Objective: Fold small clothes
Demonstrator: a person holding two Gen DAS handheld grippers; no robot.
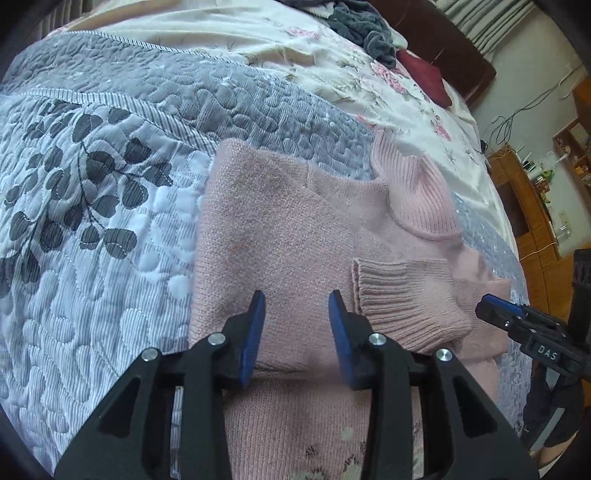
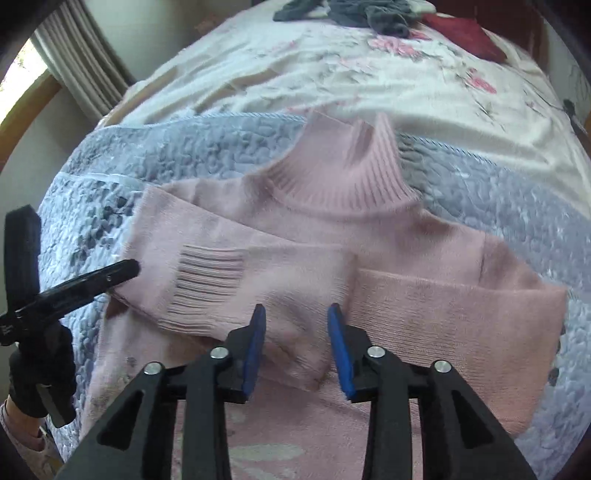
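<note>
A small pink knit turtleneck sweater [image 1: 288,236] [image 2: 332,236] lies flat on a quilted bed, both sleeves folded across its chest. Its ribbed collar [image 2: 347,166] points away from me. My left gripper [image 1: 297,295] hovers open over the sweater's left half, nothing between its blue pads. A ribbed cuff [image 1: 406,295] lies just right of it. My right gripper [image 2: 297,308] hangs open above the crossed sleeves, holding nothing. The other cuff [image 2: 210,280] lies to its left. The right gripper [image 1: 491,308] shows at the sweater's right edge in the left wrist view, and the left gripper [image 2: 125,269] at its left edge in the right wrist view.
A grey-blue leaf-patterned quilt [image 1: 92,221] covers the near bed, with a floral sheet [image 2: 369,81] beyond. Dark grey clothes [image 2: 369,14] and a dark red cushion [image 1: 424,74] lie at the far end. Wooden furniture [image 1: 524,206] stands right of the bed. A gloved hand [image 2: 40,365] holds the left gripper.
</note>
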